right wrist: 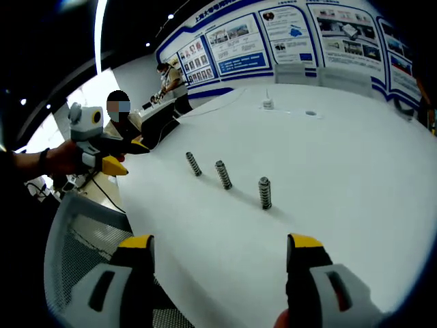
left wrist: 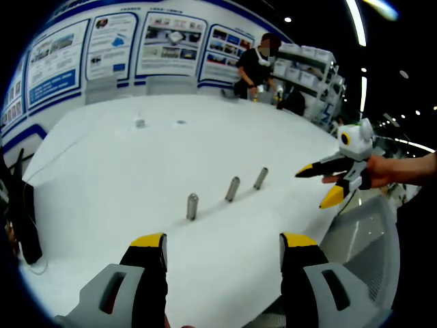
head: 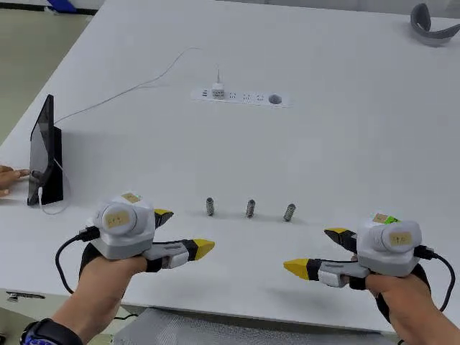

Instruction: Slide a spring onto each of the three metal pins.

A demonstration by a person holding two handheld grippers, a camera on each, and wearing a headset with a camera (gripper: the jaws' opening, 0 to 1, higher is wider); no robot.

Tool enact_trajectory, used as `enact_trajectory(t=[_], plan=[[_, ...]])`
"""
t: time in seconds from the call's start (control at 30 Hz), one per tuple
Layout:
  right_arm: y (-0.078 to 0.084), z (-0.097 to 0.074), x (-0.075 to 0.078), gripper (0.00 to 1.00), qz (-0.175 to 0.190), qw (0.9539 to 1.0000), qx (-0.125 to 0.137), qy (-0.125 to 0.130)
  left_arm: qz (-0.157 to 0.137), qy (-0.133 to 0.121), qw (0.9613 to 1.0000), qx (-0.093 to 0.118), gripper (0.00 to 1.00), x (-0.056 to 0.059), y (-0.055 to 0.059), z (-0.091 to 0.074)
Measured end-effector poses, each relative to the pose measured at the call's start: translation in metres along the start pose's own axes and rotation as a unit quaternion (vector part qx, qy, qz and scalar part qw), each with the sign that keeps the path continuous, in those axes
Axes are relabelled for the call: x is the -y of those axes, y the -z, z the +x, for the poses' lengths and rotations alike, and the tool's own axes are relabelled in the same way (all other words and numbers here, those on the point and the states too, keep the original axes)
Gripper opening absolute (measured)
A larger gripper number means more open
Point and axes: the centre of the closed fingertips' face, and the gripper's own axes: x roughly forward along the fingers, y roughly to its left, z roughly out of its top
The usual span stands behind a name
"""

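Observation:
Three short metal pins stand upright in a row on the white table, each with a spring coiled around it: left pin (head: pixel 210 206), middle pin (head: pixel 250 208), right pin (head: pixel 289 212). The right gripper view shows the coils clearly on the near pin (right wrist: pixel 265 193), the middle one (right wrist: pixel 223 174) and the far one (right wrist: pixel 193 164). My left gripper (head: pixel 183 231) hovers open near the table's front edge, left of the pins, with nothing in it. On the other side my right gripper (head: pixel 316 250) is open too and holds nothing. Both point inward toward the pins.
A white power strip (head: pixel 239 96) with a plug and cable lies farther back. A dark tablet (head: pixel 43 151) stands at the left edge beside a person's hand (head: pixel 8 176). A grey headband object (head: pixel 430 25) sits at the far right corner. A mesh chair back (right wrist: pixel 85 253) is below the front edge.

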Motion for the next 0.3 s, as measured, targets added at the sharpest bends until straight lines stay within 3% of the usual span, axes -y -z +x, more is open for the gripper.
enact_trajectory(t=[0.3], plan=[[0.0001,0.0033,-0.0058,0.81,-0.001,1.0,-0.002,-0.002,-0.006,0.0,1.0,-0.003,0.69,-0.0035,0.0057,-0.001]])
